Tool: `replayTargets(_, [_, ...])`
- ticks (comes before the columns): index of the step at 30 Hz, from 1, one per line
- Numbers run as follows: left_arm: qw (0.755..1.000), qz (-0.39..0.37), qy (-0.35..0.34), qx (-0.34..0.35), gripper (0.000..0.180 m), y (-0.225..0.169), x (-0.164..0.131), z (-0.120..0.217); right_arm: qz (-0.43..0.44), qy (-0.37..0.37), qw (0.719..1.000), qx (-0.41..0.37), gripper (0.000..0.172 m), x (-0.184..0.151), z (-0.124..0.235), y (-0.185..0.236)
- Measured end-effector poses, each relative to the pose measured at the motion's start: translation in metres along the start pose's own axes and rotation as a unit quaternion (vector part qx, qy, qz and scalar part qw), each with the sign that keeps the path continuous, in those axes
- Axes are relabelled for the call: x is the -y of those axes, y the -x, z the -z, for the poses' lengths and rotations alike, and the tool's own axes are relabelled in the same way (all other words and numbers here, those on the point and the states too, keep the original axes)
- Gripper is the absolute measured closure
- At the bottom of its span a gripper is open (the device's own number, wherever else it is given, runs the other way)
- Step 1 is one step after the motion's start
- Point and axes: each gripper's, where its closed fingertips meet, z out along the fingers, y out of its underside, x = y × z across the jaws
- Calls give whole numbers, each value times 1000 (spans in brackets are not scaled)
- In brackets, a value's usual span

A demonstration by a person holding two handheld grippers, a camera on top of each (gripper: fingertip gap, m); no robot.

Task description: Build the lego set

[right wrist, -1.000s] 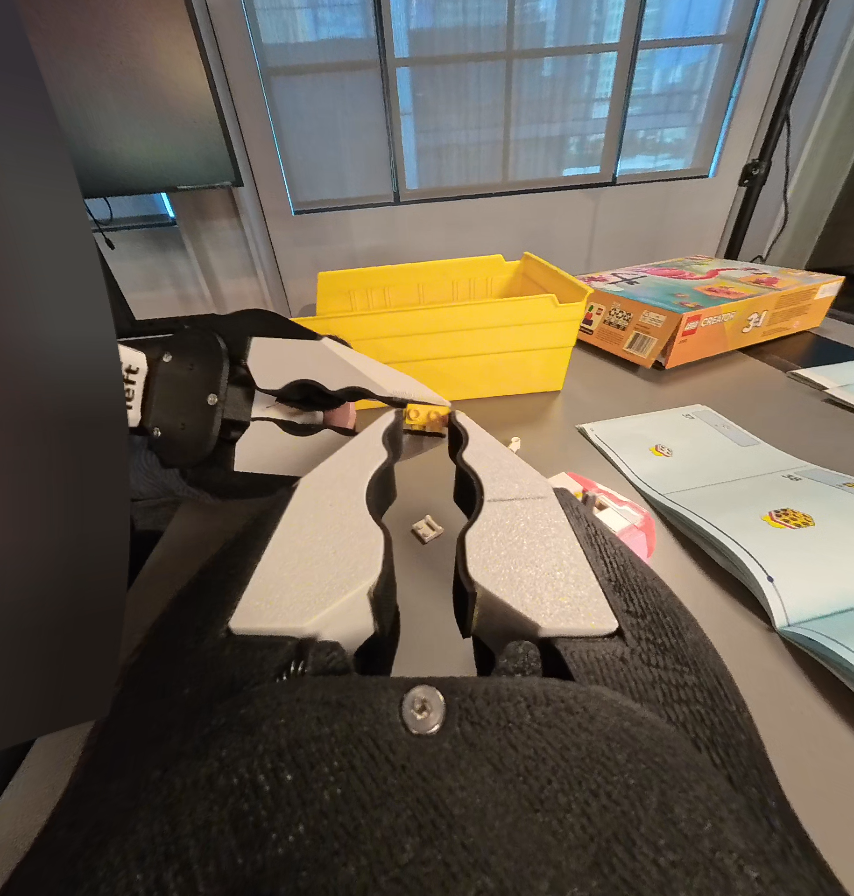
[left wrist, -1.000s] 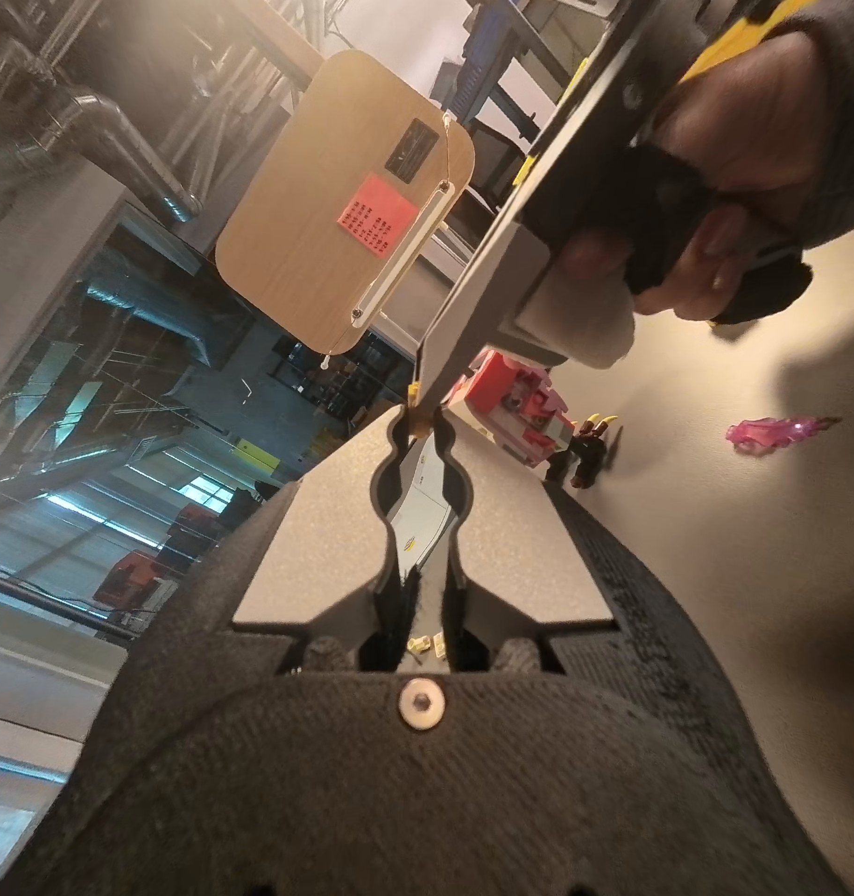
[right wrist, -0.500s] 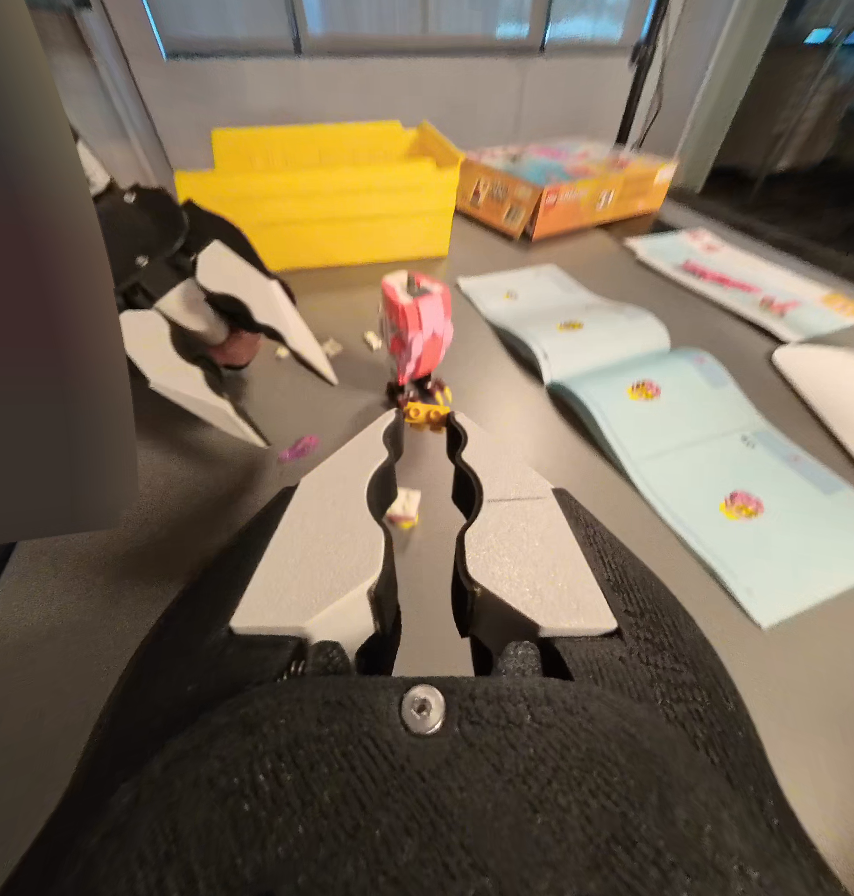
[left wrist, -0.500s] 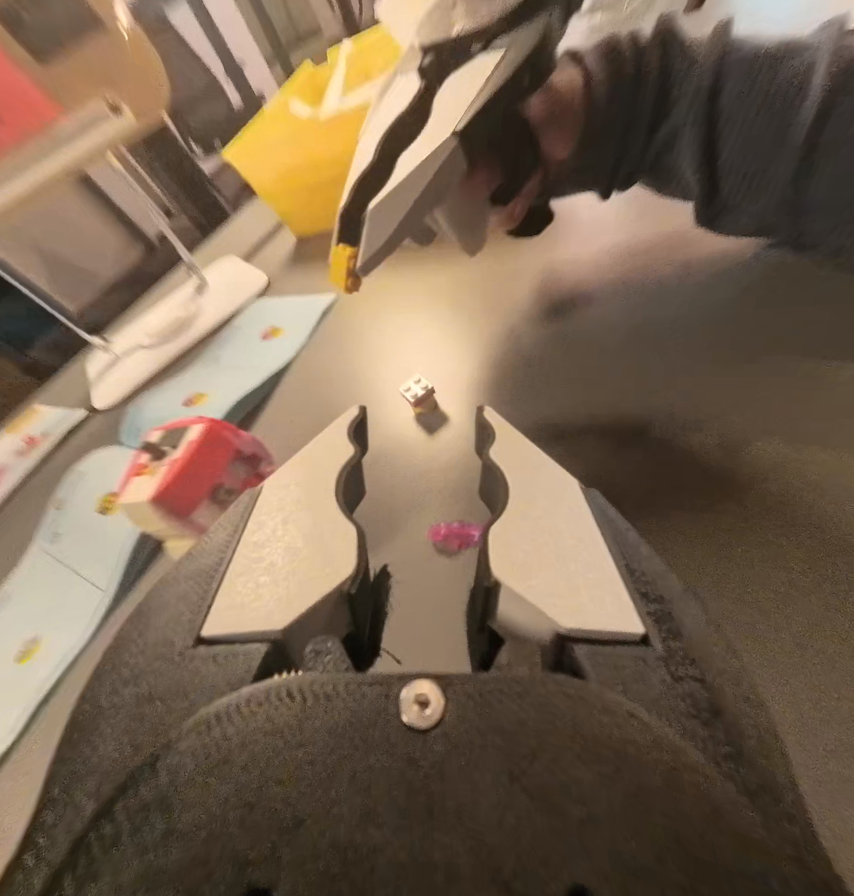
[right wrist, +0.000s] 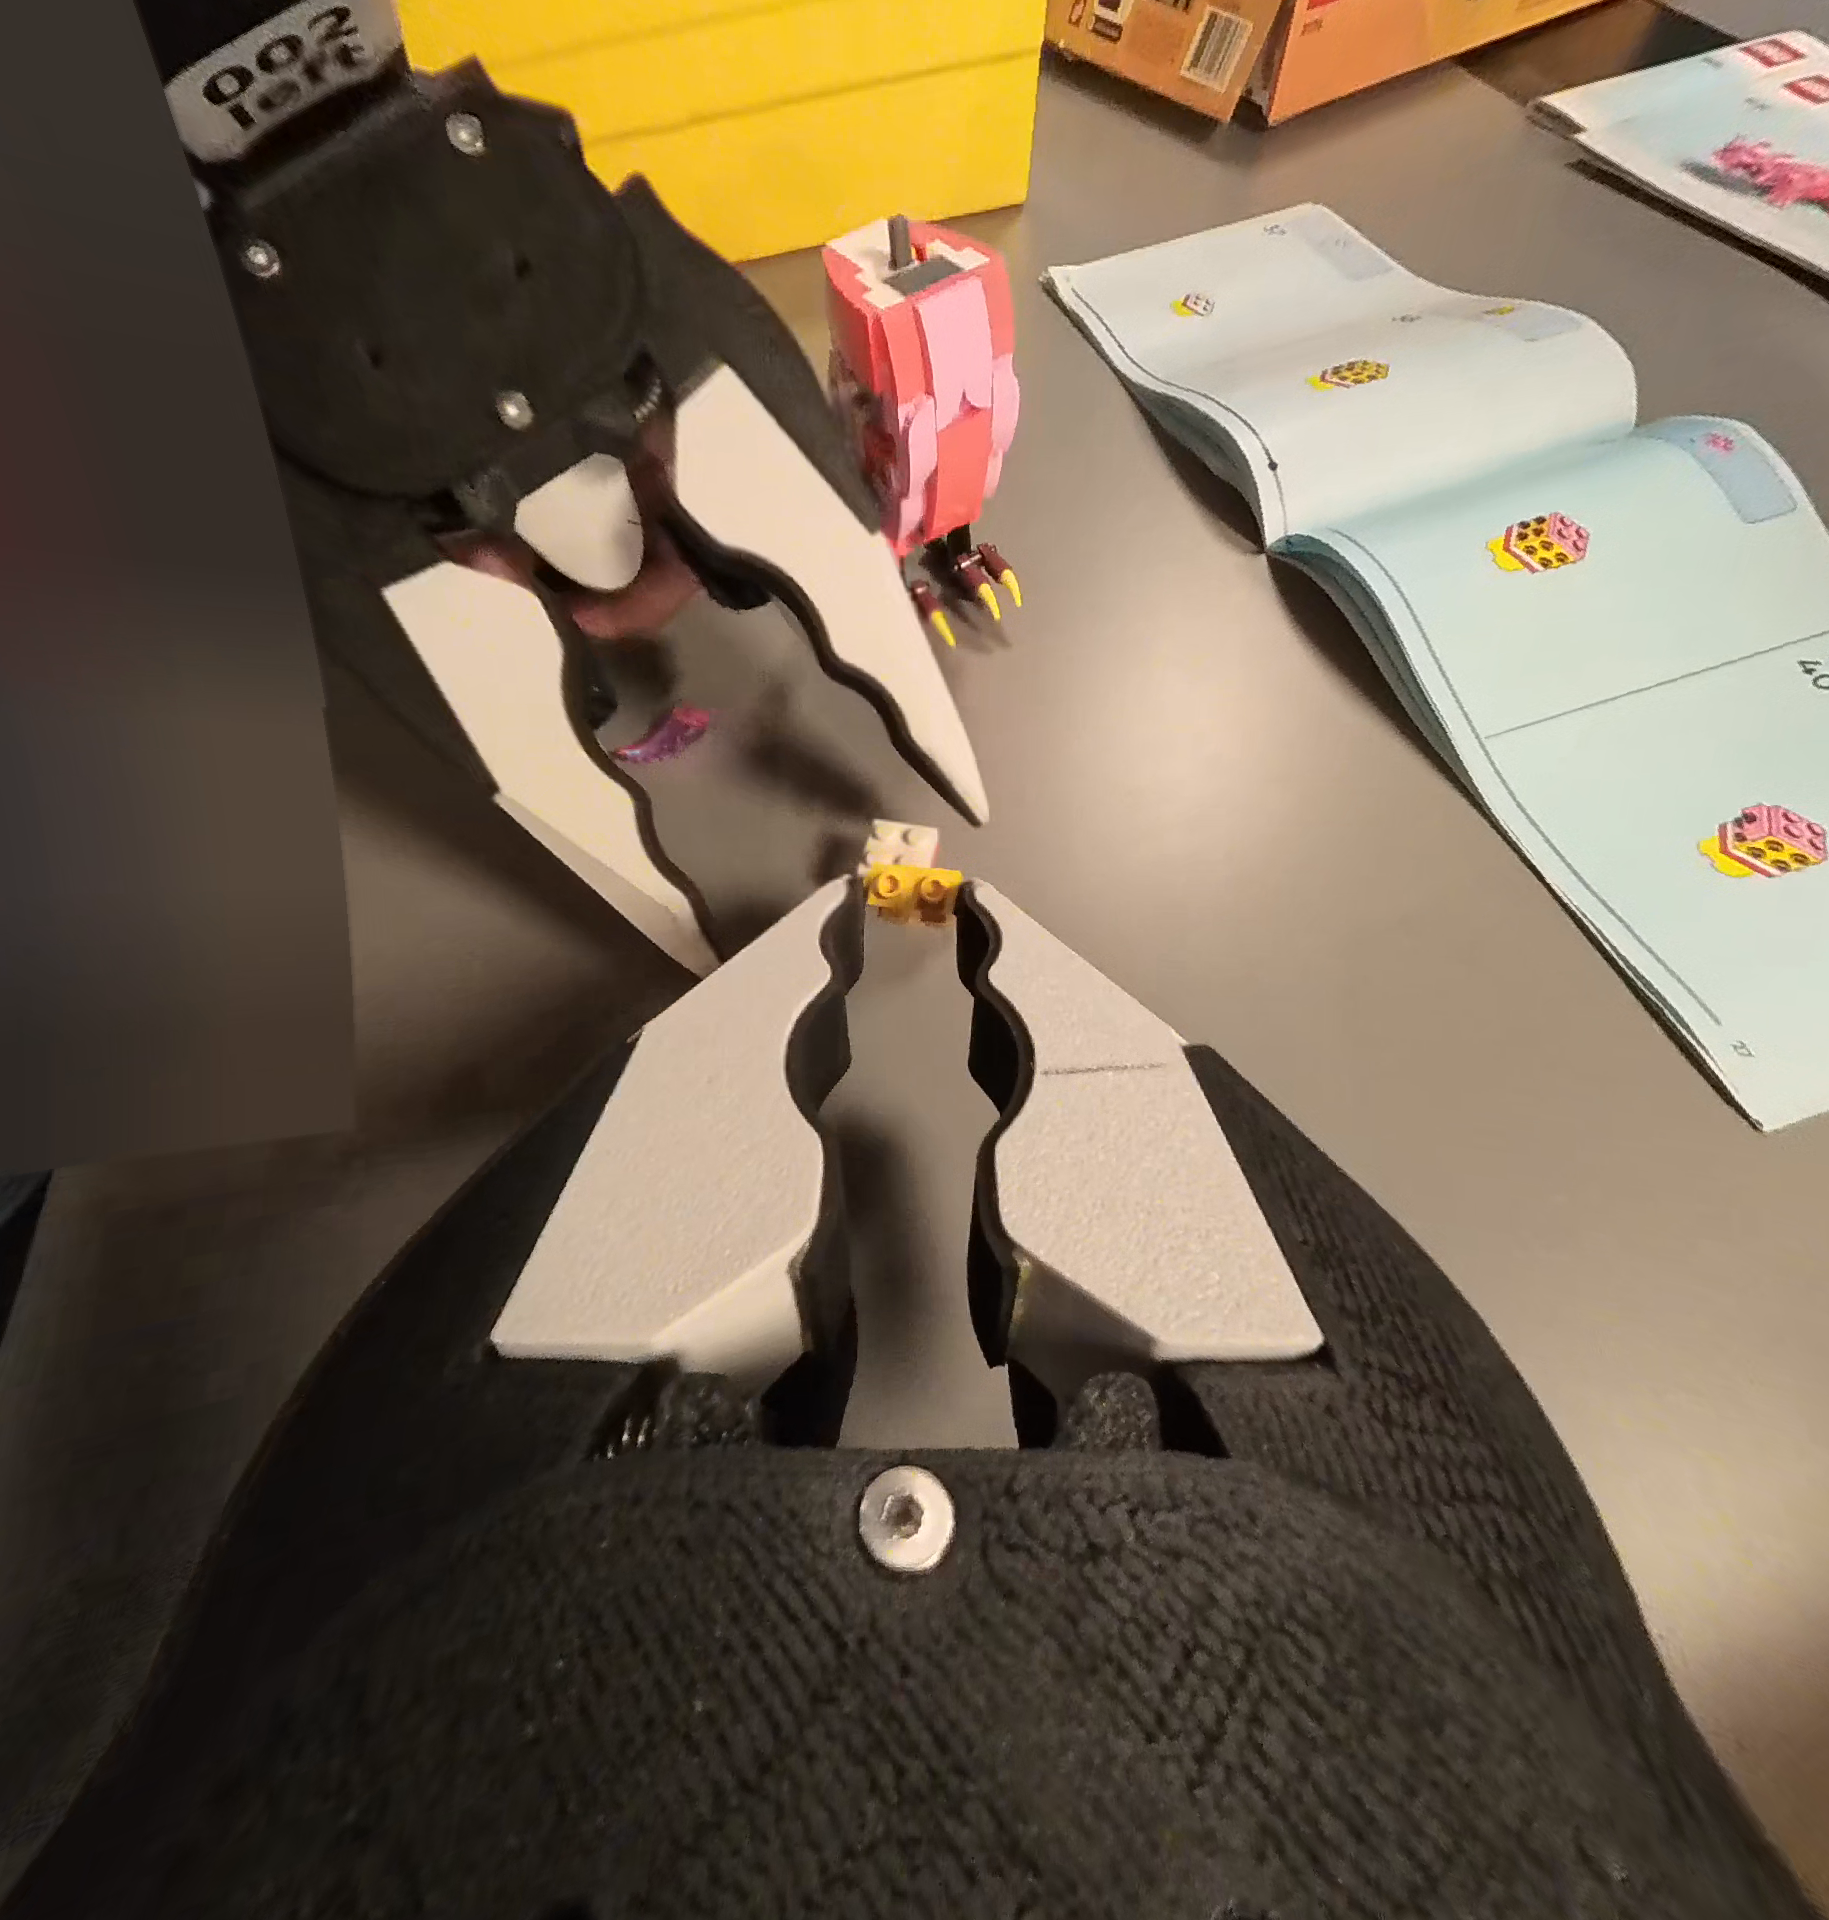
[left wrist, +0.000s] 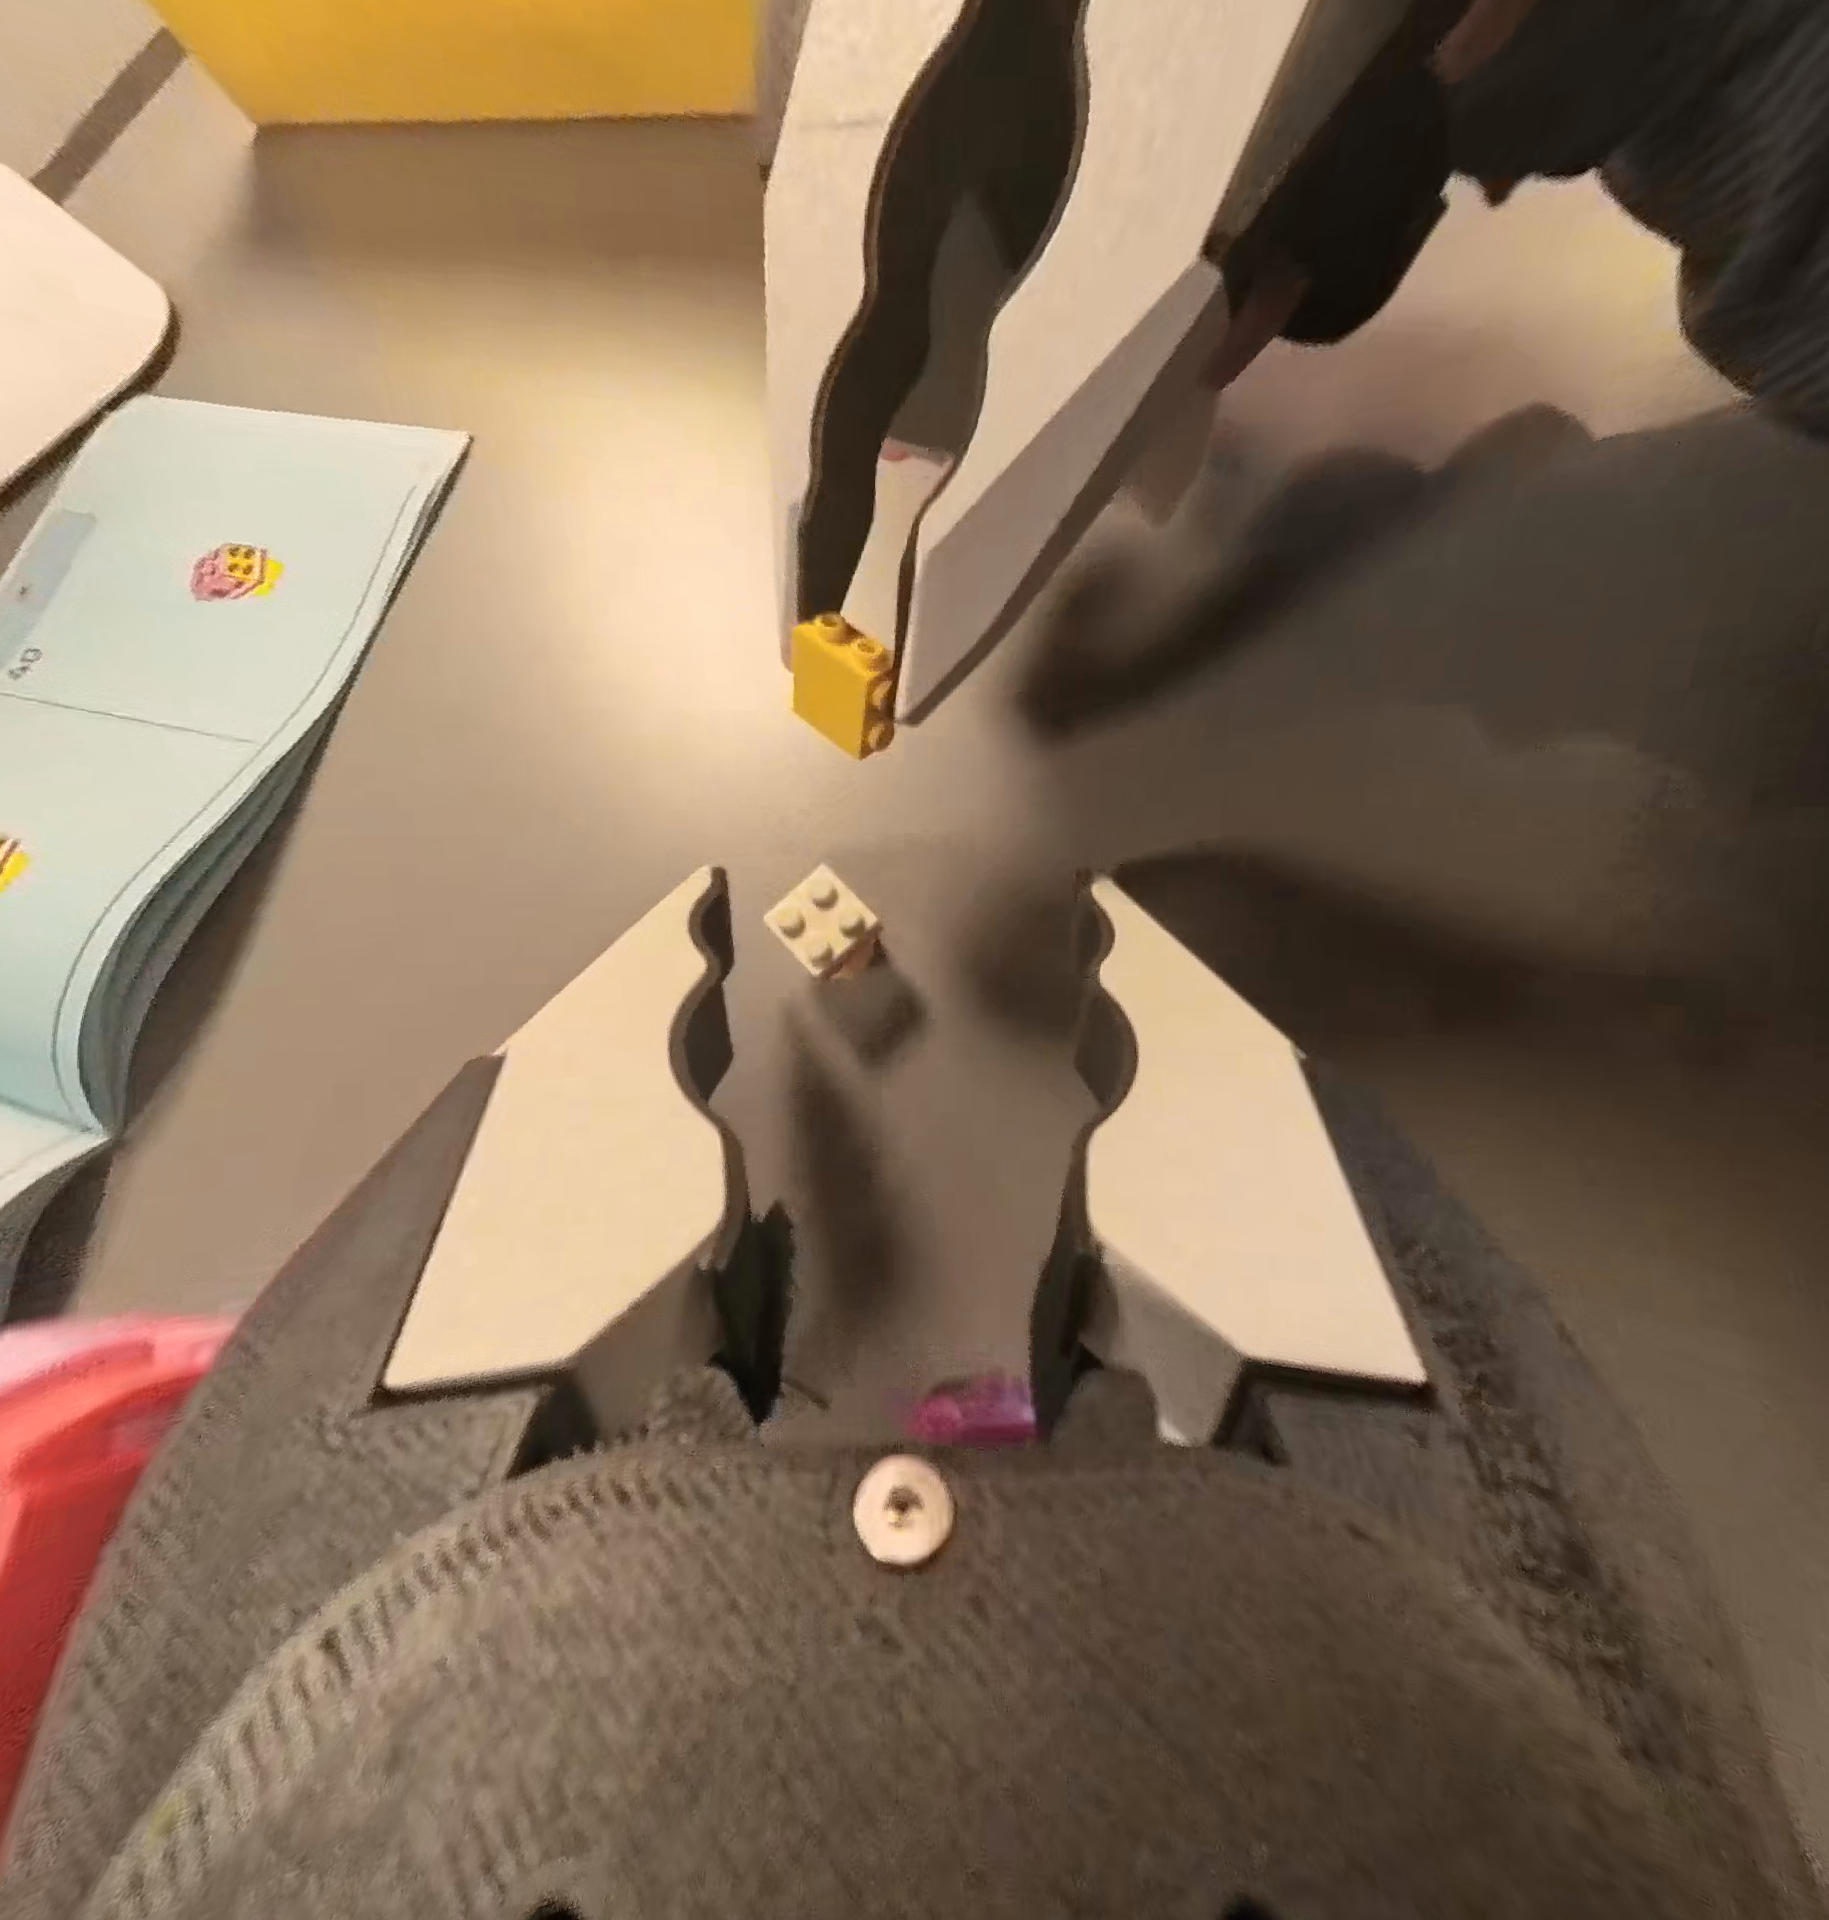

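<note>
**Yellow brick pinched above a white plate on the tabletop**

Right gripper [right wrist: 910, 902], at centre frame of the right wrist view: narrowly parted, both fingertips pressed on a small yellow studded plastic brick [right wrist: 912, 897], held clear of the dark grey tabletop [right wrist: 1253, 852]. In the left wrist view, same brick [left wrist: 843, 686] hanging at the tips, upper centre of frame.

Left gripper [left wrist: 905, 904], lower centre of its own view: spread wide, nothing in its grasp. Between its tips but touching neither, nearer the left one: a small white square four-stud plastic plate [left wrist: 823, 920], tilted, resting on the tabletop. Just behind, near the gripper's base: a translucent magenta plastic piece [left wrist: 967, 1418].

Upper centre of the right wrist view: a pink and red brick-built bird body [right wrist: 925, 384] on dark claws with yellow tips, upright. To the right: an open pale blue instruction booklet [right wrist: 1512, 540], lying flat. Top edge: a yellow plastic bin [right wrist: 785, 114] and an orange cardboard box [right wrist: 1253, 52].
</note>
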Motion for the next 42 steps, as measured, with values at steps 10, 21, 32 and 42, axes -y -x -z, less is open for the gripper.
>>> replayTargets(10, [999, 25, 12, -27, 131, 3, -5, -2, 0, 13, 1000, -3, 156, -6, 1, -2])
replayTargets(21, [998, 34, 22, -42, 135, -3, -17, 5, 1, 23, 1000, 6, 156, -10, -5, 0])
replayTargets(32, [999, 30, 18, -36, 136, -3, -14, 1, 0, 14, 1000, 27, 156, -8, -6, 6])
replayTargets(42, [997, 30, 8, -70, 140, -8, -15, 2, 5, 16, 999, 41, 156, -8, -10, 11])
